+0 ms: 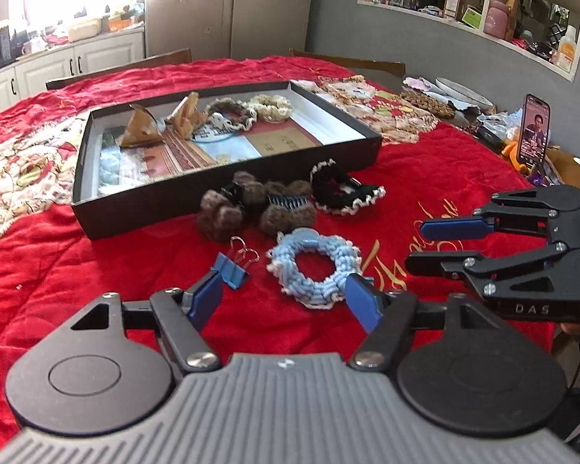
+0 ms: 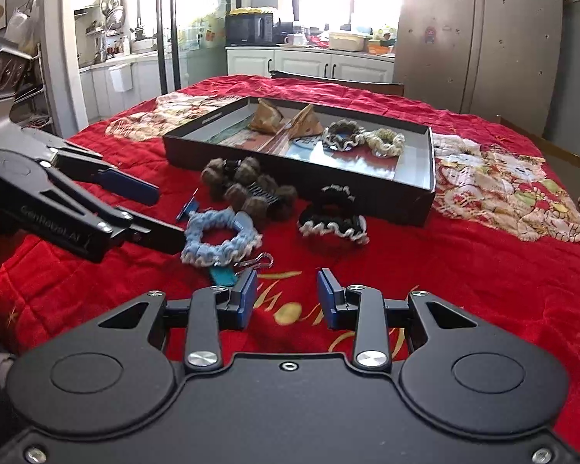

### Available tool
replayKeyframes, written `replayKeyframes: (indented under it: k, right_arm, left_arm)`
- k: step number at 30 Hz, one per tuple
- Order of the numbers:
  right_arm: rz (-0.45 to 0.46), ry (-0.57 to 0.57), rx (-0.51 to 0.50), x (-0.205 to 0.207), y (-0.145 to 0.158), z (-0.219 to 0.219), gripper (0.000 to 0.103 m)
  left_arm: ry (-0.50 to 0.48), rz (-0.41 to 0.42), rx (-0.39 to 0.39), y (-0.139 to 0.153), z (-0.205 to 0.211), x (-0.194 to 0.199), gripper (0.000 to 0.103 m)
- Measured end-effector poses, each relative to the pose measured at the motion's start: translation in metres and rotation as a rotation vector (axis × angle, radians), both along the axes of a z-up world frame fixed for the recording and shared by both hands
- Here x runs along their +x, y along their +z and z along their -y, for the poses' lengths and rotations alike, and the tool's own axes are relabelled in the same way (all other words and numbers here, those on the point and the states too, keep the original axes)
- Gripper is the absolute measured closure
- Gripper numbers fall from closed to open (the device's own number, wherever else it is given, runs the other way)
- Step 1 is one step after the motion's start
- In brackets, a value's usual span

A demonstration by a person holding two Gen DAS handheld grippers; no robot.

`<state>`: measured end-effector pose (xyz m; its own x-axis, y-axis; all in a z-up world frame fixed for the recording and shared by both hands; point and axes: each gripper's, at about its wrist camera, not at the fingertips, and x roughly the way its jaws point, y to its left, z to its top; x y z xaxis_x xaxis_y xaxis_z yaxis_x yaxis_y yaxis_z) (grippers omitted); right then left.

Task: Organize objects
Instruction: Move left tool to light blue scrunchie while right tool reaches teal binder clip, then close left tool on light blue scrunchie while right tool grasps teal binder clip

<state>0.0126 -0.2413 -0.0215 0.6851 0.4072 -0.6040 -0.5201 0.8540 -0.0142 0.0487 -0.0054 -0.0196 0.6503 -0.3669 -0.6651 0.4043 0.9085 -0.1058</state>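
Black two-finger grippers, blue pads.
Left gripper (image 1: pixel 284 295) and right gripper (image 2: pixel 286 295): silver screws, ribbed grey housing on left, white lettering seen on side plates.

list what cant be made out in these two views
- Left wrist view: phone screen is too small to read.
- Left wrist view: blue binder clip is partly behind the left gripper finger.
- Right wrist view: tray floor is partly hidden by its near wall.

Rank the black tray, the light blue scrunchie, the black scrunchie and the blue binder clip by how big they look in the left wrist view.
1. black tray
2. and 3. light blue scrunchie and black scrunchie: similar; the blue one lies nearer the camera, so unranked.
4. blue binder clip
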Motion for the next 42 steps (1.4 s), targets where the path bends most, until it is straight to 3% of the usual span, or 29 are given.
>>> replayKeyframes:
  k: [10, 18, 38, 42]
  right_arm:
    - [-0.011, 0.044, 0.006, -0.005, -0.011, -0.008, 0.07]
    - [-0.014, 0.065, 0.012, -0.006, -0.015, -0.015, 0.07]
    - [-0.001, 0.035, 0.003, 0.007, -0.026, -0.037, 0.07]
    - [0.001, 0.04, 0.001, 0.007, -0.026, -0.038, 0.074]
  left_arm:
    - [-0.014, -0.042, -0.008, -0.012, 0.007, 0.003, 0.036]
    - [0.008, -0.047, -0.024, -0.017, 0.009, 0.009, 0.037]
    - [0.071, -0.117, -0.197, -0.018, -0.002, 0.029, 0.036]
    - [0.08, -0.117, -0.199, -0.019, -0.001, 0.031, 0.041]
